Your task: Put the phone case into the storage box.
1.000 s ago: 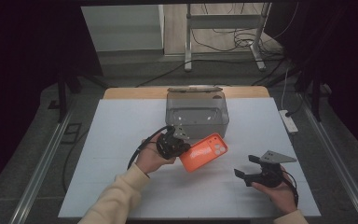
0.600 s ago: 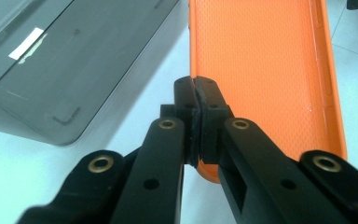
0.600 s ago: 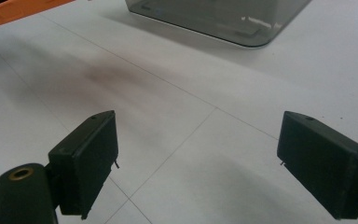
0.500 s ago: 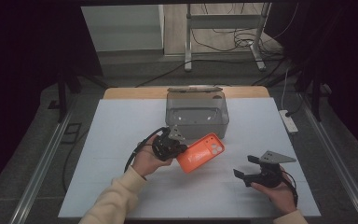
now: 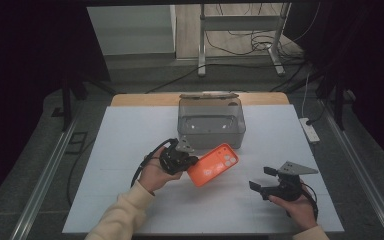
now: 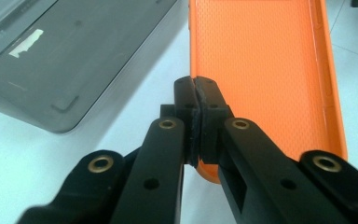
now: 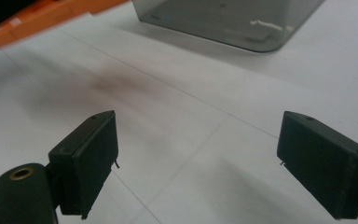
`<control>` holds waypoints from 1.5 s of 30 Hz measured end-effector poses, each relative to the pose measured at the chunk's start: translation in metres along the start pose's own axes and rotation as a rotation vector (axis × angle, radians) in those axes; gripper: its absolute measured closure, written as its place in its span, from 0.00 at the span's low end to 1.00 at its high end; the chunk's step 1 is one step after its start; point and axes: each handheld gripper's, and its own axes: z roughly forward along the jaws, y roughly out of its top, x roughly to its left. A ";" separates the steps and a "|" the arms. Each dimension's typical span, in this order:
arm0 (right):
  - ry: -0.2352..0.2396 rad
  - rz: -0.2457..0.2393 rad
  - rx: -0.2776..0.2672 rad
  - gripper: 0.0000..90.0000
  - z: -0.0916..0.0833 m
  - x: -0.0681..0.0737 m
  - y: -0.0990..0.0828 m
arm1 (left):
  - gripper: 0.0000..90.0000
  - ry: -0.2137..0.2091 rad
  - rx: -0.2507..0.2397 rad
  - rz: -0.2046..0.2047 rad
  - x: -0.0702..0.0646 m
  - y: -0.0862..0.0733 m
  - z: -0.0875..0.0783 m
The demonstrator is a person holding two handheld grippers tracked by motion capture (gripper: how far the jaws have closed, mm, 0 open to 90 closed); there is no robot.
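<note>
While the left gripper [image 5: 189, 161] pinches the orange phone case [image 5: 213, 164] aloft before the grey plastic box [image 5: 211, 120], placement remains; the right gripper [image 5: 261, 184] rests spread.

Bare white table [image 5: 130, 200] lies open all round, and just the grey box [image 5: 211, 122] blocks the far middle.

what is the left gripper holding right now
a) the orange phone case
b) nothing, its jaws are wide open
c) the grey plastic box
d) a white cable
a: the left gripper has its jaws pinched shut on the edge of the orange phone case, and the high view shows the case held out from that gripper in front of the grey box.
</note>
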 end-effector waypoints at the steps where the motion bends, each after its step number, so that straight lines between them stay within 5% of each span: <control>1: 0.000 0.000 0.000 0.14 0.000 0.000 0.000 | 0.98 0.004 -0.006 -0.005 0.000 0.000 0.000; 12: 0.025 0.005 -0.012 0.14 0.001 0.006 0.002 | 0.98 0.009 -0.009 0.015 -0.003 -0.001 0.001; 19: 0.064 0.049 -0.047 0.14 -0.001 0.007 0.006 | 0.98 0.025 -0.003 0.033 -0.005 -0.004 0.000; 28: 0.095 0.036 -0.056 0.14 0.002 0.015 0.014 | 0.98 0.030 -0.005 0.051 -0.006 -0.004 -0.001; 45: 0.160 0.056 -0.034 0.17 0.023 0.027 0.054 | 0.98 0.032 -0.008 0.083 -0.012 -0.004 -0.001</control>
